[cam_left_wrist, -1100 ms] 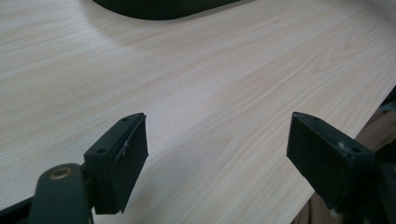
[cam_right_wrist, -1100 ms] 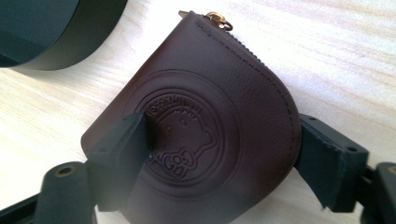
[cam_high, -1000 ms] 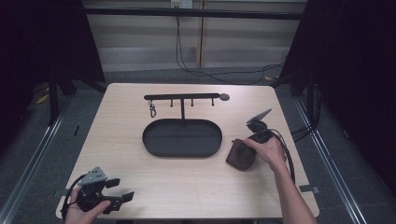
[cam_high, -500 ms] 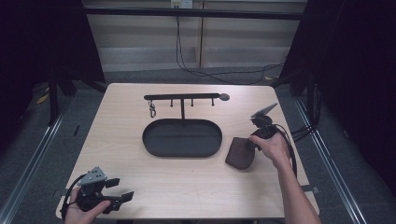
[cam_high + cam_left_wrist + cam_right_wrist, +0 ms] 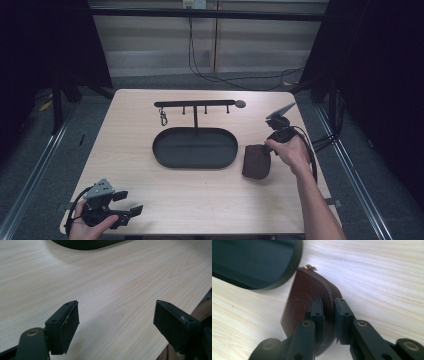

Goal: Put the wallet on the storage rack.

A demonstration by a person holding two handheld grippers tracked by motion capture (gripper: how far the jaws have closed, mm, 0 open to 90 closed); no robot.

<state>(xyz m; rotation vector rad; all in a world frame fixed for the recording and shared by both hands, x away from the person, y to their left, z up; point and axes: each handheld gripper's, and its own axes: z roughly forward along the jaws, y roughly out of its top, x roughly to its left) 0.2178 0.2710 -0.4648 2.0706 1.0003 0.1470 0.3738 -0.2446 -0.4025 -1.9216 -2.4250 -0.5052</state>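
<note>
Since the earlier frame, the right tongs (image 5: 328,315) have been closing and are now pinching the edge of the brown pouch (image 5: 312,295), tipping it up on the bench (image 5: 150,200) just right of the black tray (image 5: 195,147). Its zipper is running along the rim beside the pads; a round embossed mark is showing on the leather, too faint to read. Left tongs (image 5: 116,325) are resting spread wide, gripping nothing, at the near left corner. Behind the tray, a hook rack (image 5: 195,104) is standing.
</note>
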